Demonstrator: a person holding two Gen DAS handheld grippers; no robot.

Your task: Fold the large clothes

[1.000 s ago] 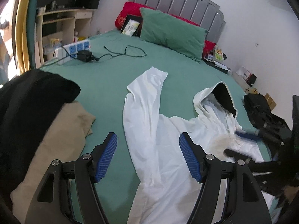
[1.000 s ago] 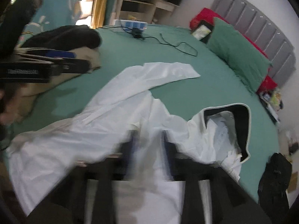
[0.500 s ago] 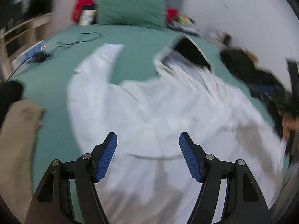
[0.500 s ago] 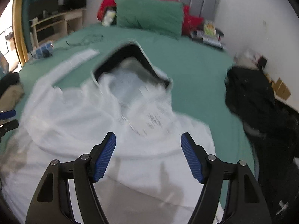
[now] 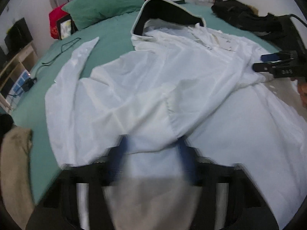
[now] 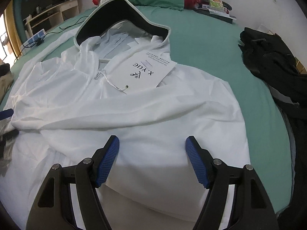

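Hovering with jaws apart, the right gripper (image 6: 152,160) needed a firm hem grip on the white hooded jacket (image 6: 134,103); left gripper (image 5: 153,158) blurred, state unclear.

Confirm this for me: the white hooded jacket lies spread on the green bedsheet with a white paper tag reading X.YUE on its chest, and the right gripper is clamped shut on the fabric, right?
Not quite. The right gripper is open, jaws apart above the fabric, as the right wrist view shows. The white hooded jacket does lie spread on the green bedsheet, with the white paper tag on its chest.

White hoodie (image 6: 119,103), black-lined hood (image 6: 119,11); green sheet (image 6: 211,44).
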